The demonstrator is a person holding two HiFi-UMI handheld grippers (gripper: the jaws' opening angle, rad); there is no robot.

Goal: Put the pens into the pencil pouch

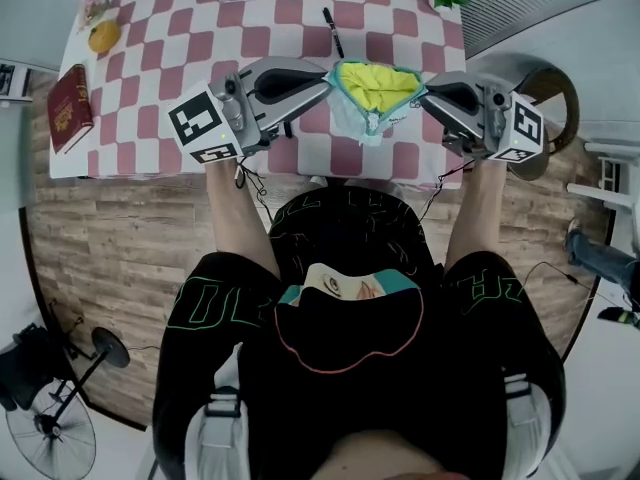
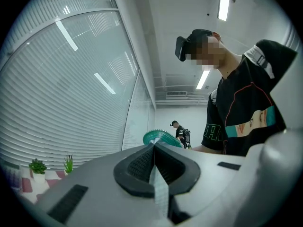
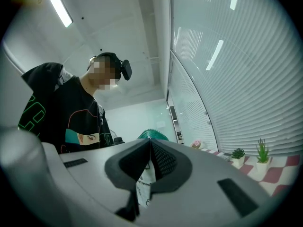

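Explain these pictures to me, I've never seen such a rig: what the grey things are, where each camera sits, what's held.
No robot here: a person holds a grey two-jaw gripper in each hand. One picture comes from a head camera looking down; the other two from cameras riding on each gripper, looking along its jaws. The left gripper and right gripper are each shut on an edge of the pencil pouch, spreading it open over the checked table. On the table lie a black pen and a red book.
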